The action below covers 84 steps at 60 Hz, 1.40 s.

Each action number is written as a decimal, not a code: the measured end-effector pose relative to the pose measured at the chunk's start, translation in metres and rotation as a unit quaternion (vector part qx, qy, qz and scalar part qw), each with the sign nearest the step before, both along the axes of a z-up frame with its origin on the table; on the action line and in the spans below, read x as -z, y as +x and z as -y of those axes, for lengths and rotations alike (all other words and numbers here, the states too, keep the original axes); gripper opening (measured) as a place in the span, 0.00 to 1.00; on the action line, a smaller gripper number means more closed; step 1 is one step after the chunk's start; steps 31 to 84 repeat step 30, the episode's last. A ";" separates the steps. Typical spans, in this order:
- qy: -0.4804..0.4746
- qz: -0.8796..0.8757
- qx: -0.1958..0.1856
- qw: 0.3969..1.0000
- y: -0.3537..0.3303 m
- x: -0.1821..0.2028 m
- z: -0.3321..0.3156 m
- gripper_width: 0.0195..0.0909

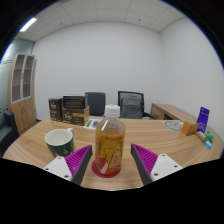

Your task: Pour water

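1. The gripper (107, 160) is seen nearest, its two fingers spread moderately wide, the purple pads (147, 157) facing inward on either side of a bottle.
2. A clear bottle (108, 148) with amber-tinted contents and a white cap stands upright between the fingers; whether both pads press on it cannot be told, as a narrow gap seems to remain at each side.
3. The gripper is held level and pointed straight ahead over the wooden table (160, 140), with no tilt visible.
4. A white cup (59, 141) with a green band is placed on the table just to the left of the bottle, slightly farther off.
5. Pouring is judged not yet begun: the bottle is upright and still capped, and no water can be made out in the cup. Lifting, uncapping and tilting toward the cup are left.
6. Farther off, boxes (68, 108), office chairs (130, 102) and a cabinet (22, 88) are seen against the far walls.
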<state>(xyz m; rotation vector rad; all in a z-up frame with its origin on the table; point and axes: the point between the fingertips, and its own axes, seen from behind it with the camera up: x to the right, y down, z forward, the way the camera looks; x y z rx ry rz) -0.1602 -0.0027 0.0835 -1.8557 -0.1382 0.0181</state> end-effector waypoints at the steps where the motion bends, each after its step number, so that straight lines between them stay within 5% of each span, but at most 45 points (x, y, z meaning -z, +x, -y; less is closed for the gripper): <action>1: 0.001 -0.001 0.000 1.000 0.000 -0.002 0.006 0.92; 30: 0.022 -0.101 -0.053 0.993 0.012 -0.025 0.207 0.90; 84: 0.022 -0.101 -0.053 0.993 0.012 -0.025 0.207 0.90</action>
